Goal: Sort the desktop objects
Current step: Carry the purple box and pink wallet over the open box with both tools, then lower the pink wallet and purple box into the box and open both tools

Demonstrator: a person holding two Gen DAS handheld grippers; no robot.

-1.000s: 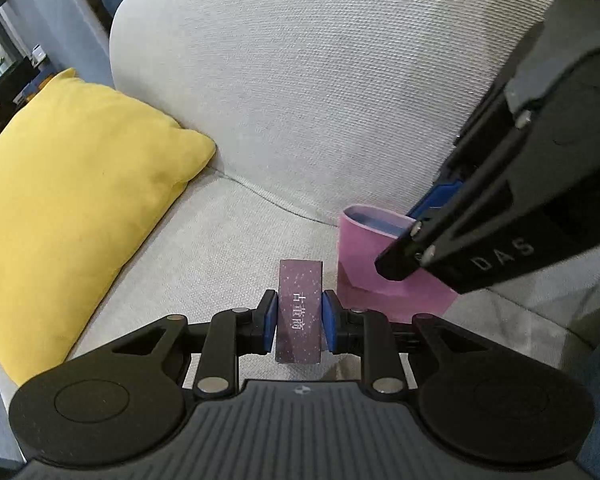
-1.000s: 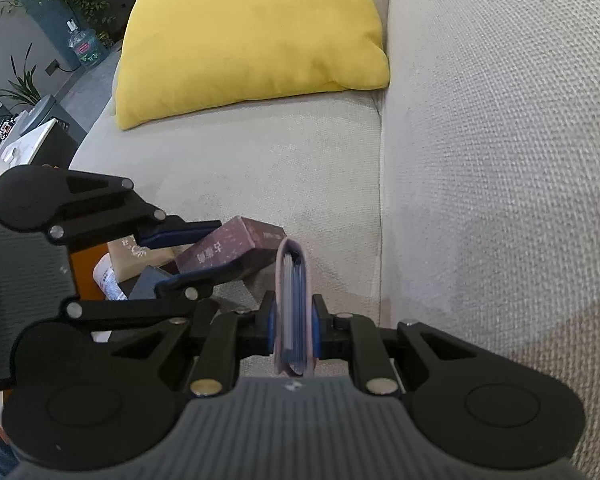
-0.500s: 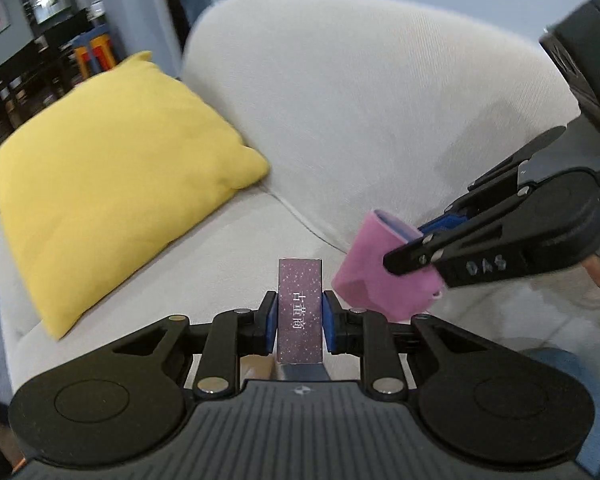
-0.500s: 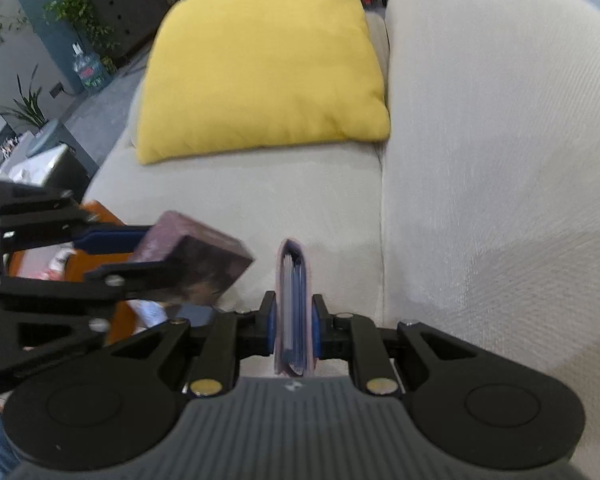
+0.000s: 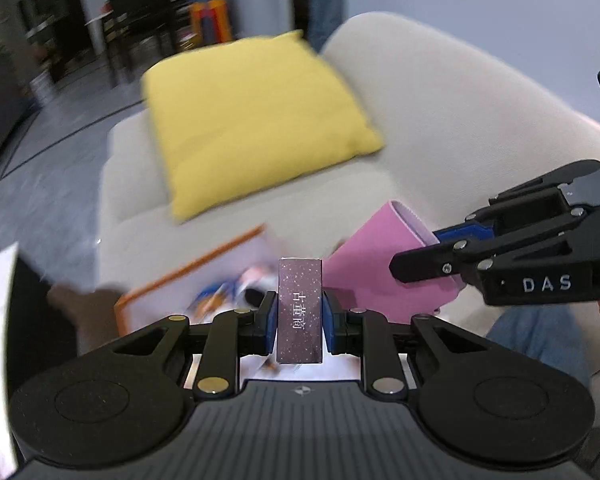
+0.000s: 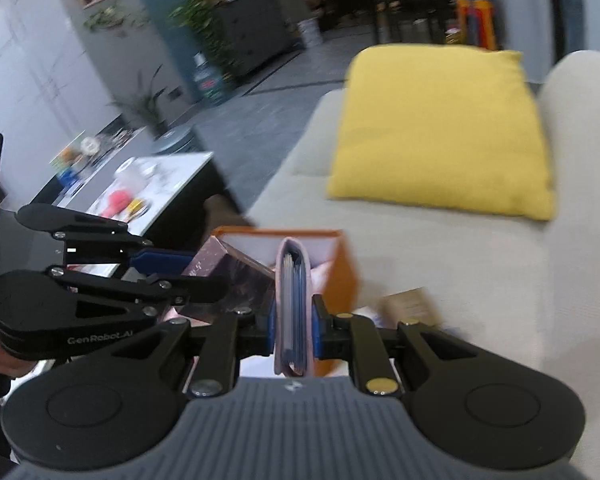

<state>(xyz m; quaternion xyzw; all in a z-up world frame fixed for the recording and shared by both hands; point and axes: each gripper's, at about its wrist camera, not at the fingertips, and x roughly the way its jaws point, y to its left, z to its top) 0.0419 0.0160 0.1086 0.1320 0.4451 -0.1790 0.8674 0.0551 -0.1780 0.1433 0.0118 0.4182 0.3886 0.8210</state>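
Observation:
My left gripper (image 5: 300,320) is shut on a small dark purple speckled box (image 5: 300,312) with white characters, held upright in the air. My right gripper (image 6: 294,330) is shut on a pink card wallet (image 6: 294,304) with blue cards inside, held on edge. In the left wrist view the right gripper (image 5: 432,256) holds the wallet (image 5: 380,264) just right of the box. In the right wrist view the left gripper (image 6: 172,272) holds the box (image 6: 232,280) just left of the wallet. An orange-rimmed box (image 6: 340,276) with loose items lies below both.
A beige sofa (image 6: 460,264) with a yellow cushion (image 6: 440,128) lies ahead. A small tan card (image 6: 410,304) lies on the seat by the orange box. A low white table (image 6: 140,188) with small items stands left. Dark furniture and plants stand behind.
Both grippers have lifted and swung left away from the sofa back, still holding the box and wallet. The orange box and the room have come into view.

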